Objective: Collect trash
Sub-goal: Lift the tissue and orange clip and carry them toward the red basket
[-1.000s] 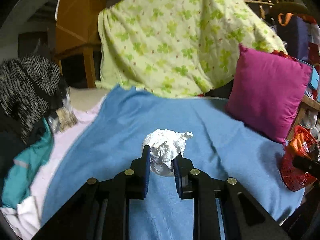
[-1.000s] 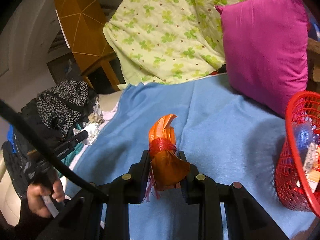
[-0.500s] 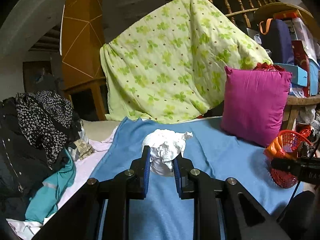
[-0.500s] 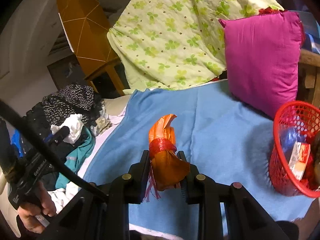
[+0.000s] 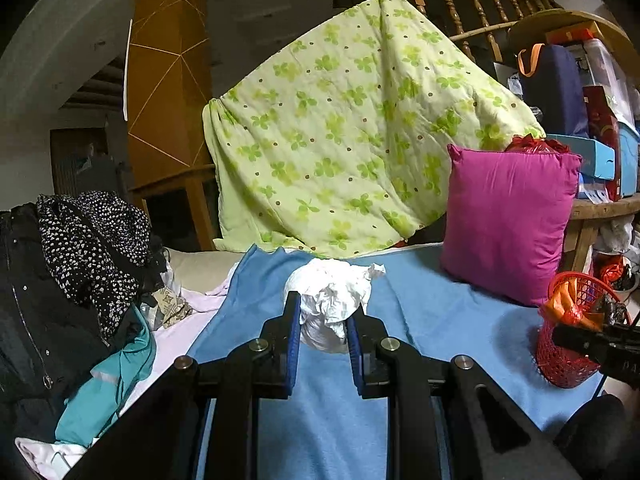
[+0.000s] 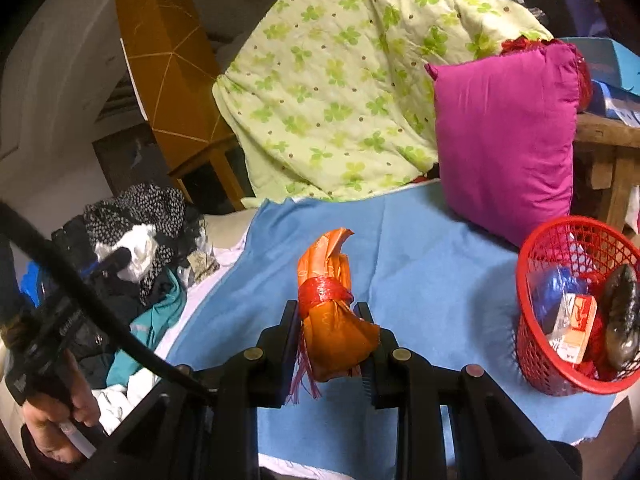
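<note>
Basket (image 6: 532, 320), red, on blue cloth (image 6: 420, 248): right gripper (image 6: 332, 340), clamped on orange bundle (image 6: 332, 320), upright, sits just left of it; left gripper (image 5: 324, 336), clamped on white wad (image 5: 332, 300), farther left.

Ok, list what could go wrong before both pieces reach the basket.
1. The red basket sits at the corner of the blue blanket and looks light; a bump could tip it off.
2. The orange wrapper has loose red fringe that might snag the mesh.
3. The crumpled tissue is soft and could slip out.
</note>
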A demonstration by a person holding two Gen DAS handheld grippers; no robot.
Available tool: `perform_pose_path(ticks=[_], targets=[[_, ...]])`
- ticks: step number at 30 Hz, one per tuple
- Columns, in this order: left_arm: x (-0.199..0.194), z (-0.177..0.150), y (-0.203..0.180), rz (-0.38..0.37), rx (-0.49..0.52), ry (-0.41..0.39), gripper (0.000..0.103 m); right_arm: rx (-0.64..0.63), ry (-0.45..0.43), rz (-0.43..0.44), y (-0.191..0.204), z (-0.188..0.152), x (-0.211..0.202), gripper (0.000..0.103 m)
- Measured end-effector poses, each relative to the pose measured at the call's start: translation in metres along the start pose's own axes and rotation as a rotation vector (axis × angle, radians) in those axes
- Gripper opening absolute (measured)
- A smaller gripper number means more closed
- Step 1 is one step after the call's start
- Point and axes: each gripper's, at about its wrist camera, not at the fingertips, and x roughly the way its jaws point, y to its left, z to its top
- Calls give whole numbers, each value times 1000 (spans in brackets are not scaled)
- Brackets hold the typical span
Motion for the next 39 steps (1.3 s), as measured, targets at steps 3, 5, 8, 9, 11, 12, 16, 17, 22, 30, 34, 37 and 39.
perform_pose_path(ticks=[3, 5, 8, 9, 11, 12, 16, 17, 22, 30, 34, 37, 39], targets=[[0, 2, -6, 0, 17, -7, 23, -7, -10, -3, -3, -1, -6, 29], [-3, 4, -11, -5, 26, -17, 23, -6, -34, -9, -6, 3, -14, 29], [-5, 7, -18, -7, 46, -28, 23, 9, -63, -11, -13, 8, -25, 29], [-5, 7, -20, -12, 48, -30, 23, 12, -67, -14, -15, 10, -27, 29], [-5, 8, -25, -21, 54, -27, 23, 19, -76, -19, -19, 12, -32, 29], [-6, 8, -27, -25, 58, -28, 23, 21, -78, -21, -21, 12, -34, 29], [-7, 8, -36, -39, 72, -30, 23, 33, -90, -29, -28, 13, -40, 29], [-6, 8, -38, -41, 77, -30, 23, 34, -91, -31, -29, 13, -41, 29], [-7, 18, -50, -75, 85, -26, 23, 54, -107, -48, -40, 15, -50, 29], [-10, 17, -77, -118, 127, -32, 23, 96, -171, -86, -58, 26, -73, 29], [-7, 13, -88, -136, 128, -12, 23, 101, -132, -102, -68, 16, -67, 29], [-9, 13, -97, -140, 144, -20, 23, 111, -135, -108, -76, 12, -72, 29], [-12, 13, -102, -148, 149, -26, 23, 116, -151, -112, -81, 13, -78, 29]])
